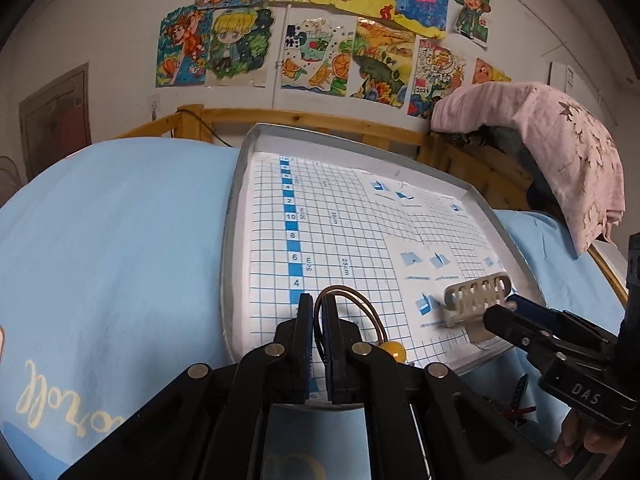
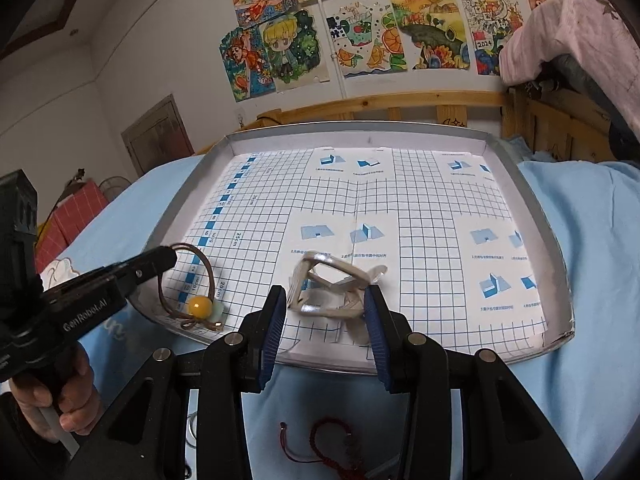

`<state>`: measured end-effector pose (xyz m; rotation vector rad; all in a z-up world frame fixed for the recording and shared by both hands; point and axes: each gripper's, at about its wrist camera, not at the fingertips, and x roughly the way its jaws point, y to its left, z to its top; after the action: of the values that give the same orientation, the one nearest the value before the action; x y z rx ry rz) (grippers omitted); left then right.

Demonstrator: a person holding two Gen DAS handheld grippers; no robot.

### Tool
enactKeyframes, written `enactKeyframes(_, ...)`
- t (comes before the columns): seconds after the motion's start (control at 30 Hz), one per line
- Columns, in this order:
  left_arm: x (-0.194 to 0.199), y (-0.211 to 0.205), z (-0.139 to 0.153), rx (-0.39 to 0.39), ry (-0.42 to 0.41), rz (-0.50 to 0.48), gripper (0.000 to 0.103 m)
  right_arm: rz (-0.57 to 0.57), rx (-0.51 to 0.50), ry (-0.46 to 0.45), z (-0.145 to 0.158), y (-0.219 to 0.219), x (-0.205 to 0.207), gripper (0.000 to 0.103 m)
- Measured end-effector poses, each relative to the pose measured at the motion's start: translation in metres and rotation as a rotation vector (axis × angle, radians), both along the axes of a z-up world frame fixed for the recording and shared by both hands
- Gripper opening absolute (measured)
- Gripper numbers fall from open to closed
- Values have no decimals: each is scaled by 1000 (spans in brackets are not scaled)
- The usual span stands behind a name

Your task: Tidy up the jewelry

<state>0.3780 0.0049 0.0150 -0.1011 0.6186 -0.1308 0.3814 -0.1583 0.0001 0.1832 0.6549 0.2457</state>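
Note:
A shallow grey tray [image 1: 236, 184] lined with blue grid paper lies on the light blue bedsheet; it also shows in the right wrist view [image 2: 536, 216]. My left gripper [image 1: 318, 312] is shut on a brown hair tie [image 1: 352, 300] with a yellow bead [image 1: 392, 350], held over the tray's near left corner; the hair tie [image 2: 204, 272] and left gripper [image 2: 168, 258] show in the right wrist view. My right gripper [image 2: 325, 300] holds a cream hair claw clip [image 2: 332, 284] between its fingers, just over the tray's near edge. The clip [image 1: 476, 292] and right gripper [image 1: 500, 310] show in the left wrist view.
A red braided cord bracelet [image 2: 332, 444] lies on the sheet below my right gripper. A wooden bed rail [image 2: 400, 108] runs behind the tray. A pink blanket [image 1: 560, 152] hangs at the right. Drawings cover the wall [image 1: 320, 40].

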Motion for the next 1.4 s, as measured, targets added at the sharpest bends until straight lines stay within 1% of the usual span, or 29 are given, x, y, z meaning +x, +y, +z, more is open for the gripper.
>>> enactKeyframes(0.03, -2, 1, 1, -5, -3, 5, 23, -5, -6, -1, 0, 1, 0, 46)
enactKeyframes(0.07, -4, 2, 3, -8, -10, 11, 34, -11, -5, -2, 0, -1, -2, 49)
enactKeyframes(0.1, -7, 3, 4, -9, -21, 20, 61, -20, 0, -6, 0, -3, -5, 52)
enactKeyframes(0.13, -13, 4, 7, -24, -53, 7, 74, -26, 6, -13, 1, -6, -7, 52)
enactKeyframes(0.2, -23, 3, 14, -9, -93, 23, 76, -36, 17, -29, 3, -13, -14, 56)
enactKeyframes(0.27, -33, 0, 19, 6, -102, 7, 76, -49, 24, -44, 5, -20, -22, 59)
enactKeyframes(0.3, -39, -1, 21, 6, -108, 5, 78, -54, 26, -55, 6, -23, -27, 60)
enactKeyframes(0.33, -46, -1, 23, 4, -119, 5, 85, -59, 26, -70, 7, -27, -34, 60)
enactKeyframes(0.37, -55, 0, 26, 1, -138, 2, 90, -65, 24, -89, 9, -31, -42, 64)
enactKeyframes(0.4, -69, 0, 30, -6, -170, 4, 99, -69, 24, -109, 11, -36, -50, 70)
enactKeyframes(0.43, -83, 1, 33, -15, -204, 9, 103, -68, 26, -144, 16, -40, -63, 75)
enactKeyframes(0.5, -106, 2, 38, -39, -255, 8, 103, -64, 26, -199, 24, -48, -80, 81)
enactKeyframes(0.6, -143, 3, 45, -65, -298, 21, 103, -64, 3, -296, 37, -54, -118, 96)
enactKeyframes(0.67, -161, 4, 48, -73, -313, 21, 103, -59, -18, -359, 45, -54, -148, 99)
enactKeyframes(0.73, -182, 4, 50, -75, -331, 22, 103, -61, -48, -403, 52, -50, -174, 101)
enactKeyframes(0.83, -219, 1, 52, -42, -358, 24, 103, -70, -69, -451, 62, -50, -209, 101)
enactKeyframes(1.03, -279, 1, 47, -10, -387, 39, 103, -107, -54, -501, 70, -49, -276, 101)
enactKeyframes(1.2, -315, 4, 37, 37, -386, 43, 103, -139, -42, -515, 67, -47, -314, 101)
enactKeyframes(1.27, -325, 6, 31, 37, -375, 36, 103, -151, -52, -514, 62, -45, -330, 101)
enactKeyframes(1.33, -327, 8, 22, 37, -344, 21, 103, -163, -69, -509, 56, -42, -341, 101)
enactKeyframes(1.4, -324, 11, 11, 19, -297, 14, 103, -163, -76, -490, 49, -40, -347, 101)
